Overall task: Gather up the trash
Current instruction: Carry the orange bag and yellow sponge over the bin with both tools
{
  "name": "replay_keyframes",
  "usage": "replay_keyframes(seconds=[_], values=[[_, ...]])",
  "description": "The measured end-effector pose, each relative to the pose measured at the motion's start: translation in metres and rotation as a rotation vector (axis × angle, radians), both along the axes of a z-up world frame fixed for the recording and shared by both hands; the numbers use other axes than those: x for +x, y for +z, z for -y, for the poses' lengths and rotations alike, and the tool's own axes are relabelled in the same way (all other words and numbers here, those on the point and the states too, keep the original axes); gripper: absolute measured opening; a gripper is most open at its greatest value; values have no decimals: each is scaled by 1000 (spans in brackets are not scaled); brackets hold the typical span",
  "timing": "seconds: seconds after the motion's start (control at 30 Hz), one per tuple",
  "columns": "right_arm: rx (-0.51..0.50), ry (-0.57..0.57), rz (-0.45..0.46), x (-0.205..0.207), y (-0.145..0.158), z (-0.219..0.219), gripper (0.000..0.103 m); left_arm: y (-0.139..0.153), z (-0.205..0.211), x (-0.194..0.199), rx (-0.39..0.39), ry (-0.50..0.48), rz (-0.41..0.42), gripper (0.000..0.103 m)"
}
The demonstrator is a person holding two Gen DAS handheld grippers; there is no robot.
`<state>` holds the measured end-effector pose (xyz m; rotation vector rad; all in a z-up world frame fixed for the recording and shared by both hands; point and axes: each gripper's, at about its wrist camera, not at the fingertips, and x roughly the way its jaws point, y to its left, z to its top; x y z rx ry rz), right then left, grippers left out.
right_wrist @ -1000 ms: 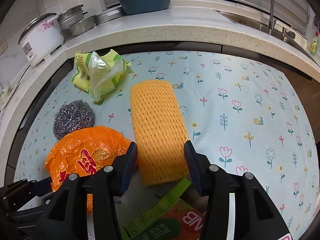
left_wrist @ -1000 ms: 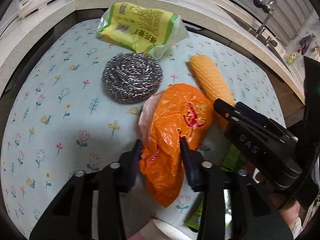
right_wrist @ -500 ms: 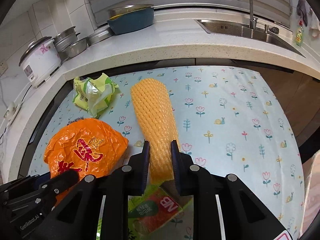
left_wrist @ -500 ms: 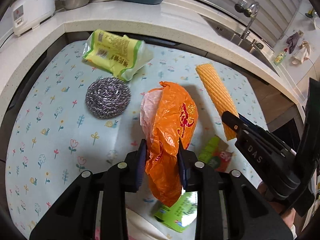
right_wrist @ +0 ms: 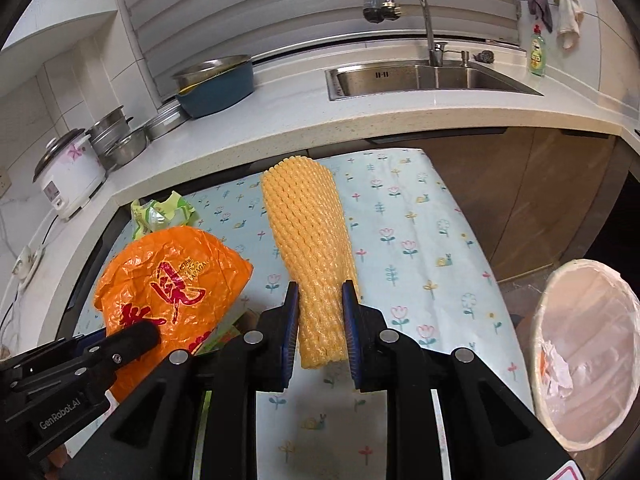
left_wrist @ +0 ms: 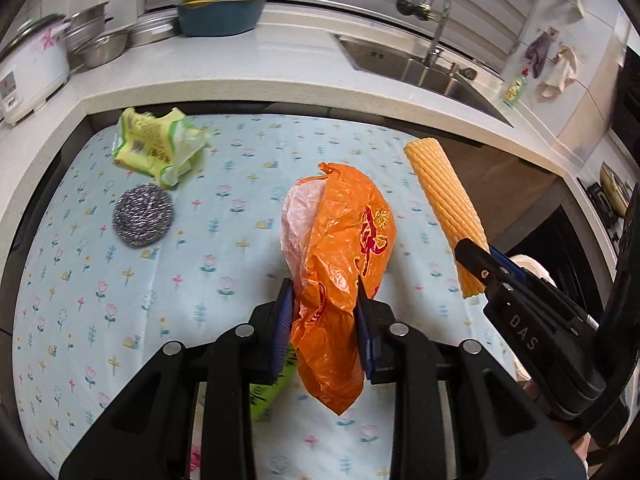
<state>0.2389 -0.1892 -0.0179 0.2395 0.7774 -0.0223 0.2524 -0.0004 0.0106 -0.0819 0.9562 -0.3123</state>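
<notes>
My left gripper (left_wrist: pixel 324 312) is shut on a crumpled orange plastic bag (left_wrist: pixel 344 248) and holds it above the flowered table; the bag also shows in the right wrist view (right_wrist: pixel 168 280). My right gripper (right_wrist: pixel 319 312) is shut on a yellow foam net sleeve (right_wrist: pixel 312 248), lifted off the table; it shows at the right of the left wrist view (left_wrist: pixel 448 212). A yellow-green wrapper (left_wrist: pixel 156 146) and a steel scouring ball (left_wrist: pixel 143 215) lie at the table's far left. A green packet (left_wrist: pixel 266 392) lies under my left gripper.
A bin lined with a pale bag (right_wrist: pixel 584 352) stands on the floor right of the table (right_wrist: pixel 420 248), with some trash inside. A counter with a sink (right_wrist: pixel 420 76), rice cooker (right_wrist: pixel 68 172), pots and a blue basin (right_wrist: pixel 216 84) runs behind the table.
Both grippers closed on their items and lifted them off the table, rising and pulling back. The bin has come into the right wrist view.
</notes>
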Motion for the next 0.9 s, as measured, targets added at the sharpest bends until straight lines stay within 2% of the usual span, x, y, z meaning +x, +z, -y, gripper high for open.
replay_keyframes(seconds=[0.5,0.9], values=[[32,-163,20,-73,-1,103,20,12,111,-46,43,-175,30,27],[56,-320,-5,-130,-20,190,20,2,203,-83,88,-332,25,27]])
